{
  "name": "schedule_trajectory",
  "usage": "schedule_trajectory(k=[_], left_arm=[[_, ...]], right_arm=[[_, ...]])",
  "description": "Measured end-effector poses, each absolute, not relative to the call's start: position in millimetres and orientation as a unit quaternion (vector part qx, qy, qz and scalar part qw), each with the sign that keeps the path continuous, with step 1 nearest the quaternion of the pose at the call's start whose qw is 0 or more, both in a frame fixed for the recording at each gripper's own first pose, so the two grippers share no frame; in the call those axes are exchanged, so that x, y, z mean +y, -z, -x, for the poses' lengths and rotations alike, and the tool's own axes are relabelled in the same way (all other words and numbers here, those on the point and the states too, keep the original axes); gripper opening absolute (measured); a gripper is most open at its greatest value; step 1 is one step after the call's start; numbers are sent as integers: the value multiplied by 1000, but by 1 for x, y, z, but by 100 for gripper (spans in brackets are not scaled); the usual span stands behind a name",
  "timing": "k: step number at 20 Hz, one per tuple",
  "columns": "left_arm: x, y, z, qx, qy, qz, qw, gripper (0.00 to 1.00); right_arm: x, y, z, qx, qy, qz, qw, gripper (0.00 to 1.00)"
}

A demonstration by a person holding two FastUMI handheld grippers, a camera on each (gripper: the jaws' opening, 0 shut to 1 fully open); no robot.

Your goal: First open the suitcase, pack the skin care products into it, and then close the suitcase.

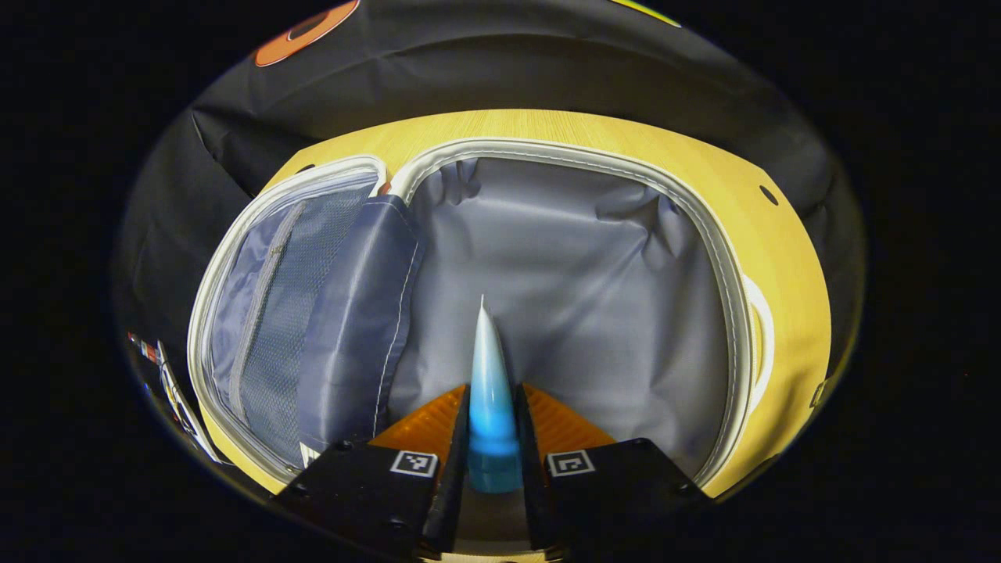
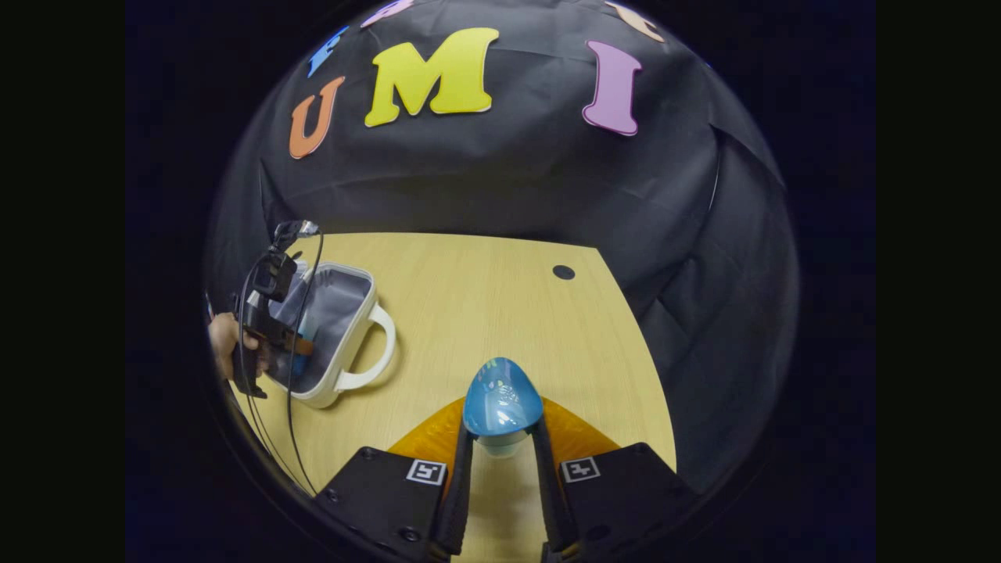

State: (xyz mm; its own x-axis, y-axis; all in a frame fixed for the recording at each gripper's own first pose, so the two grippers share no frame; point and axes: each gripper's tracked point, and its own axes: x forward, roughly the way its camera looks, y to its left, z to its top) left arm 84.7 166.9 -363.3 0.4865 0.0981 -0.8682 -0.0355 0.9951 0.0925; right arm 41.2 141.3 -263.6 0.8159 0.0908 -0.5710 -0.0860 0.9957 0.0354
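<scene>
The small white suitcase with grey fabric lining [image 1: 579,258] is seen lying open on the pale wooden desk [image 1: 782,258], its white zipped rim running round the main compartment. In the left gripper view, a grey mesh zip pocket [image 1: 274,313] is seen on the opened lid at the left, and a loose grey lining flap [image 1: 356,313] hangs between lid and main compartment. A slim blue-to-white gradient tube of skin care product [image 1: 491,391] is clamped in the left claw [image 1: 493,438], both fingers pressed against its lower part, with its flat crimped end pointing forward over the lined main compartment.

In the right gripper view, a second blue squeeze tube [image 2: 502,407] is gripped between the fingers of the right claw [image 2: 502,446], held above the desk and well apart from the suitcase. The suitcase [image 2: 344,328] is seen far off at the left of that view, with its white carry handle [image 2: 379,348] turned toward the desk's centre. The left claw [image 2: 293,344] is seen over the open suitcase, held by a hand [image 2: 227,340], with a black cable [image 2: 291,407] trailing down from it. A small dark round hole [image 2: 563,272] is seen in the desk top near the black cloth wall [image 2: 500,172].
</scene>
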Motion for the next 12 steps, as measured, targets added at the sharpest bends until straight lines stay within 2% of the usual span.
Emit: schedule_trajectory(k=[1, 3, 4, 5, 6, 12], left_arm=[[163, 360, -83, 501, -33, -20, 864, 60], [160, 349, -79, 489, -27, -7, 872, 87], [158, 343, -76, 480, -24, -1, 877, 83], [155, 332, -72, 467, -17, 6, 884, 91], [154, 319, -69, 448, -14, 11, 894, 91], [170, 217, -36, 280, -12, 24, 960, 93]], right_arm=[[146, 262, -45, 298, -49, -4, 953, 36], [158, 256, -50, 294, -59, 0, 954, 36], [166, 252, -52, 290, -67, 2, 955, 36], [176, 248, -54, 286, -75, 5, 955, 36], [186, 243, -57, 282, -83, 6, 956, 36], [270, 199, -68, 252, -144, -8, 957, 36]])
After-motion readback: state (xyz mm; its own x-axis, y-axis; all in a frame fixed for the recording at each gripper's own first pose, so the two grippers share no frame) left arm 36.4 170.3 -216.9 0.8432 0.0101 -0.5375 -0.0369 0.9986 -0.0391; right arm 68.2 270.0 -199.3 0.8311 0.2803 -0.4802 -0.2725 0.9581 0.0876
